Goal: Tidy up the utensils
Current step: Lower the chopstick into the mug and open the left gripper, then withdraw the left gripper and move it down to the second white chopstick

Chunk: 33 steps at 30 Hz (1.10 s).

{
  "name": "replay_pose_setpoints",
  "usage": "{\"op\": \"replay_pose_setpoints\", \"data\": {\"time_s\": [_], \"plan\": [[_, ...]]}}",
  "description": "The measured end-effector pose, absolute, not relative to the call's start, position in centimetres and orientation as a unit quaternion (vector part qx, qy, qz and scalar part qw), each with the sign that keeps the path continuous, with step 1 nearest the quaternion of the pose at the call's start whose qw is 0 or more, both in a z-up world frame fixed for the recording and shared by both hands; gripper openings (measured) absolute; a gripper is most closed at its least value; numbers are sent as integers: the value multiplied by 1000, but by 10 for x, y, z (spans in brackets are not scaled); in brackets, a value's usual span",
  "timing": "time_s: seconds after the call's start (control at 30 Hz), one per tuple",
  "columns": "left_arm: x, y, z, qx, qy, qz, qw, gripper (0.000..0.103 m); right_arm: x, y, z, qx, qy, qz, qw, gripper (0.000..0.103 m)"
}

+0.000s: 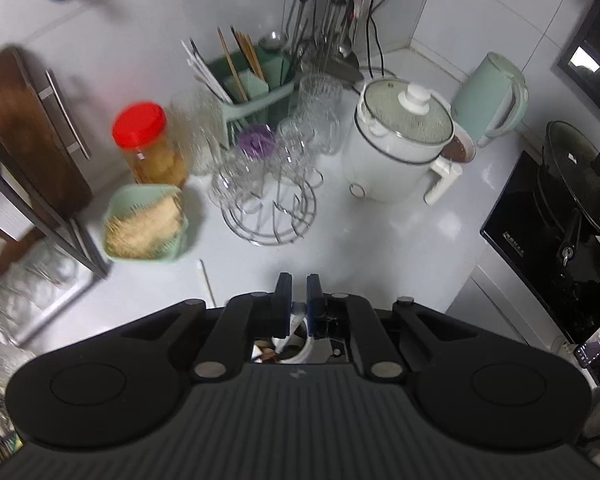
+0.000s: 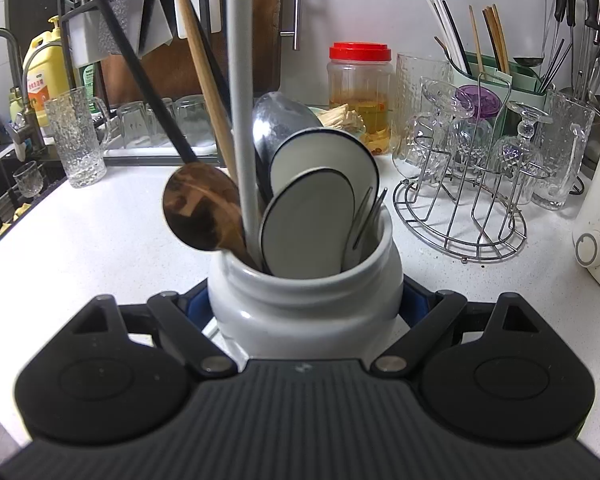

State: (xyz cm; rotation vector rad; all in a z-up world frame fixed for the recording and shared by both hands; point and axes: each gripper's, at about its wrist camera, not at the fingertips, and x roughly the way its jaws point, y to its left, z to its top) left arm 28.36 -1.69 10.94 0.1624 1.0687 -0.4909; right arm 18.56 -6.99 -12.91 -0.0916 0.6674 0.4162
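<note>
In the right wrist view, my right gripper (image 2: 306,300) is shut on a white ceramic crock (image 2: 300,304) standing on the counter, one blue finger (image 2: 198,304) on each side. The crock holds a wooden spoon (image 2: 200,204), a metal ladle (image 2: 276,120), two white dark-rimmed spoons (image 2: 308,220), fork tines (image 2: 368,212) and a long grey handle (image 2: 240,80) that rises out of the top of the picture. In the left wrist view, my left gripper (image 1: 299,292) points steeply down and is shut on that grey handle (image 1: 298,312). The crock's rim (image 1: 300,354) shows below its fingers.
A green caddy (image 1: 252,80) with chopsticks stands at the back. Near it are a wire rack (image 1: 268,200) of glasses, a red-lidded jar (image 1: 144,140) and a green toothpick box (image 1: 146,224). A loose stick (image 1: 207,282) lies on the counter. A white cooker (image 1: 400,140), kettle (image 1: 492,96) and hob (image 1: 540,240) are on the right.
</note>
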Motion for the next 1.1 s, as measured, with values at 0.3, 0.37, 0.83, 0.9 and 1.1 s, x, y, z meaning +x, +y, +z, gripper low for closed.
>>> {"op": "replay_pose_setpoints", "data": {"time_s": [0.3, 0.37, 0.83, 0.9, 1.1], "plan": [[288, -16, 58, 81, 535, -221, 811, 9, 186, -69, -129, -48, 327, 200, 922, 91], [287, -13, 57, 85, 526, -224, 816, 9, 187, -69, -129, -49, 328, 200, 922, 91], [252, 15, 97, 38, 454, -238, 858, 46, 188, -68, -128, -52, 335, 195, 920, 92], [243, 24, 105, 27, 434, -230, 871, 52, 190, -68, -128, -48, 338, 196, 919, 94], [215, 60, 116, -22, 394, -210, 895, 60, 192, -66, -127, -37, 345, 181, 920, 103]]}}
